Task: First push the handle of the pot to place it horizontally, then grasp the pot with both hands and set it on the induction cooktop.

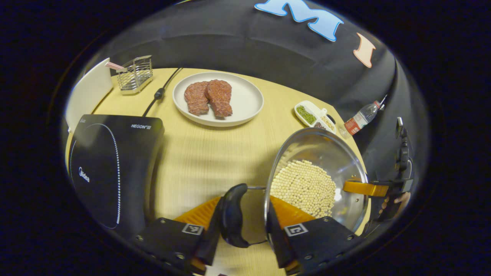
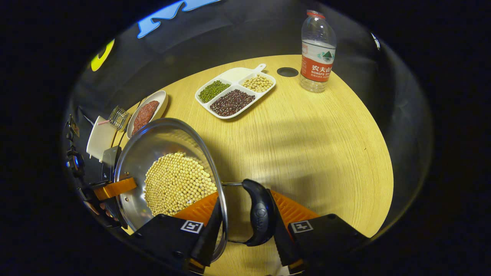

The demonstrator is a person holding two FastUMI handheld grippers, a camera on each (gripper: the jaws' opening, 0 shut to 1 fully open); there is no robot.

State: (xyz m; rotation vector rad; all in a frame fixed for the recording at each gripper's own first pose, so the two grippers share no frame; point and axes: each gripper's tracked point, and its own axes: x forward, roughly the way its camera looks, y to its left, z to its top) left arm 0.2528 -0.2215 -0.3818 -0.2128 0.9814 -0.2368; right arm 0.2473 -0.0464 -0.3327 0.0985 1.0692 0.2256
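Cooktop [image 1: 111, 168] reads "Midea" & "HEGON III"; it sits at the table's [image 2: 314, 145] edge, apart from the pot. 1 steel pot [image 1: 318, 172] w/ pale beans, 2 black side handles [image 1: 234, 214], 2 meat pieces on a plate [image 1: 245, 99], 1 bottle [image 2: 317, 50]. Left gripper [image 1: 241, 230] clamps one handle plus rim; right gripper [image 2: 245, 230] the other. Pot looks tilted, near the table's middle.

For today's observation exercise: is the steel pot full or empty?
Neither: the pot holds a shallow layer of pale beans covering its bottom, with bare steel wall above them.
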